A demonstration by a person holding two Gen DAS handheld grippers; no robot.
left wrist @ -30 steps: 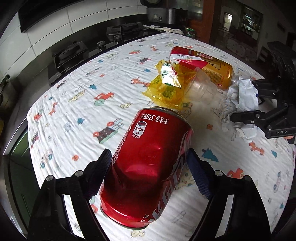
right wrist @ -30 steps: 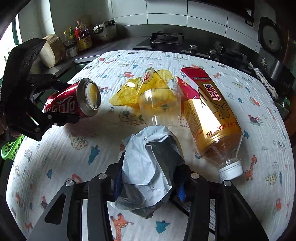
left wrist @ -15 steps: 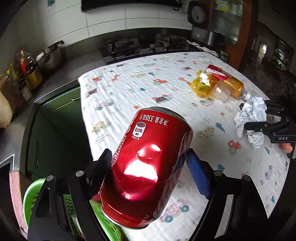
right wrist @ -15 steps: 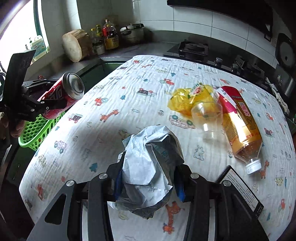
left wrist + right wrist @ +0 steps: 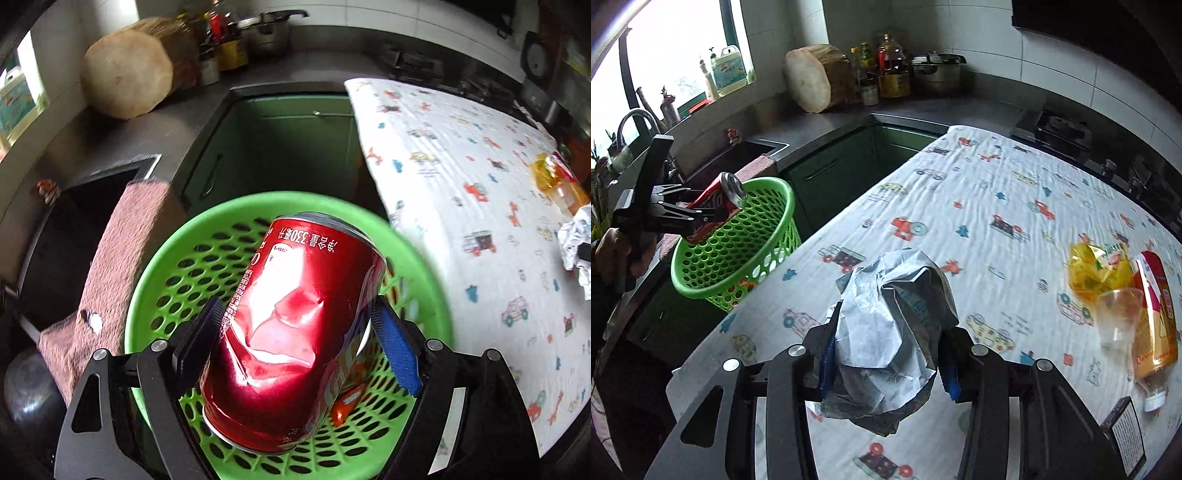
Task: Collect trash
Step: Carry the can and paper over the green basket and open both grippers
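So the biggest thing here is the surface, covered in a white cloth with little cartoon cars and animals printed all over it. Off its left edge sits a green perforated basket, right next to a pinkish rag draped over the sink edge, and there's already something small and red-orange lying at the bottom of it. The left hand-held gripper is up over the basket's mouth, its jaws clamped on a dented red soda can, which is tilted with its top pointing away from the camera. The right hand-held gripper is above the cloth, squeezed tight on a crumpled wad of white-grey paper. Rest of the trash is over on the far right of the cloth: a plastic drink bottle with a red and orange label lying on its side, a crinkled yellow wrapper just beside it, and a clear plastic cup tipped over, touching both as far as I can tell. Down in the corner near the bottle cap there's a small dark box, partly cut off.
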